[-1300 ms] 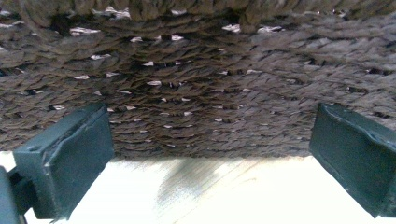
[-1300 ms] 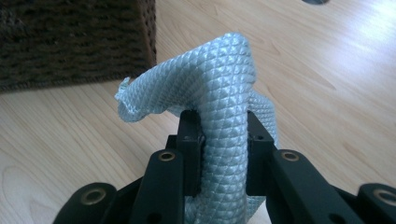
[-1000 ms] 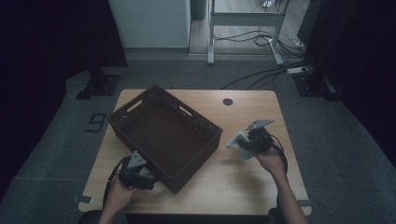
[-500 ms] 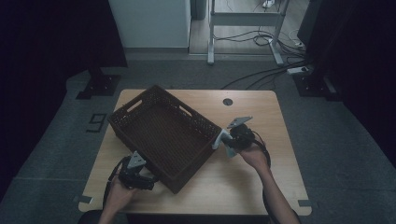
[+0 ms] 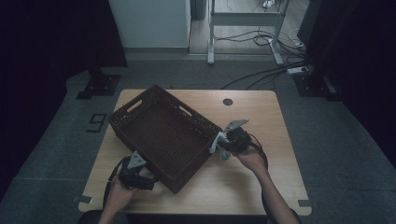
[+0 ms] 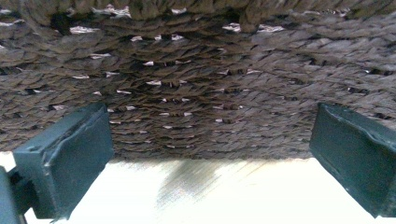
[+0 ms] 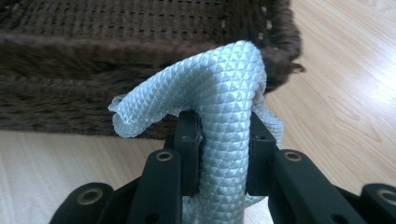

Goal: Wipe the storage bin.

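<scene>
High view: our right gripper [image 5: 223, 145] carries a cloth [image 5: 218, 143] beside the basket [image 5: 161, 135] | right gripper view: jaws clenched on quilted weave | left gripper [image 6: 210, 158]: jaws released, facing basket wall.

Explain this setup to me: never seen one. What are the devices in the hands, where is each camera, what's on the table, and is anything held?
A person sits at a wooden table, holding a handheld two-jaw gripper in each hand. There is no robot arm.

The high view is a fixed camera above, looking down. Each of the two other views comes from a camera mounted on one gripper, looking along its black jaws.

On the table lies a dark brown woven basket, set at an angle.

The left gripper is at the basket's near wall, jaws open, gripping nothing; its own view shows the weave close up between the spread jaws.

The right gripper is shut on a pale blue-grey quilted cloth, which folds over above the jaws, beside the basket's corner.
</scene>
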`<state>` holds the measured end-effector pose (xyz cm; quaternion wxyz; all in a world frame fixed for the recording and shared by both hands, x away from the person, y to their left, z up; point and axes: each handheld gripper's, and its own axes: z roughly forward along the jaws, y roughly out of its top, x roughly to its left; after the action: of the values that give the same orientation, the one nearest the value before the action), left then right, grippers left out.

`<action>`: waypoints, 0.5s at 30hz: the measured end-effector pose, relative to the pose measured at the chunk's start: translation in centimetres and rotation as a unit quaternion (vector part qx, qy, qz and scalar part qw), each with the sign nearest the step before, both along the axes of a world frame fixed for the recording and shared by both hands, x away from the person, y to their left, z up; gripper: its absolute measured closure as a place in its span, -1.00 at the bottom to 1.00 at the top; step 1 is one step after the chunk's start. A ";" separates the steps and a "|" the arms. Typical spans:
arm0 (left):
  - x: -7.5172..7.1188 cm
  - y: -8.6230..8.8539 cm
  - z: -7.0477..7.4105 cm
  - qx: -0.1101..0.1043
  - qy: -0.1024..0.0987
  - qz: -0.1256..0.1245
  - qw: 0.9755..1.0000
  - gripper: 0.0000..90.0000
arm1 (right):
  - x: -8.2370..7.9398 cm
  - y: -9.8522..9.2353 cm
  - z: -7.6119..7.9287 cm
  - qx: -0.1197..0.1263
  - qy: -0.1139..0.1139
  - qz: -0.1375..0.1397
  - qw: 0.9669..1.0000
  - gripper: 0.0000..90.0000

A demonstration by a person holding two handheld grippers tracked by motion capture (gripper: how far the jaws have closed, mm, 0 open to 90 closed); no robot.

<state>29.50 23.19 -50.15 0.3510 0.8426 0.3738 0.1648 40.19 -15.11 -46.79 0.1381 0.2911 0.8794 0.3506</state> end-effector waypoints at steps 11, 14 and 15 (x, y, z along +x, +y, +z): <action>0.0 0.0 0.0 0.000 -0.001 0.001 1.000 -1.00 | -1.3 1.3 0.2 0.001 0.000 0.027 1.000 0.57; 0.0 0.0 0.0 0.000 -0.001 0.001 1.000 -1.00 | -1.8 1.6 0.2 0.003 0.000 0.037 0.999 0.57; 0.0 0.0 0.0 0.000 -0.001 0.002 1.000 -1.00 | -2.0 1.8 0.3 0.003 -0.001 0.038 0.999 0.57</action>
<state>29.47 23.15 -50.18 0.3514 0.8417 0.3747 0.1664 38.19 -13.30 -46.52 0.1244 0.2579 0.8884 0.3588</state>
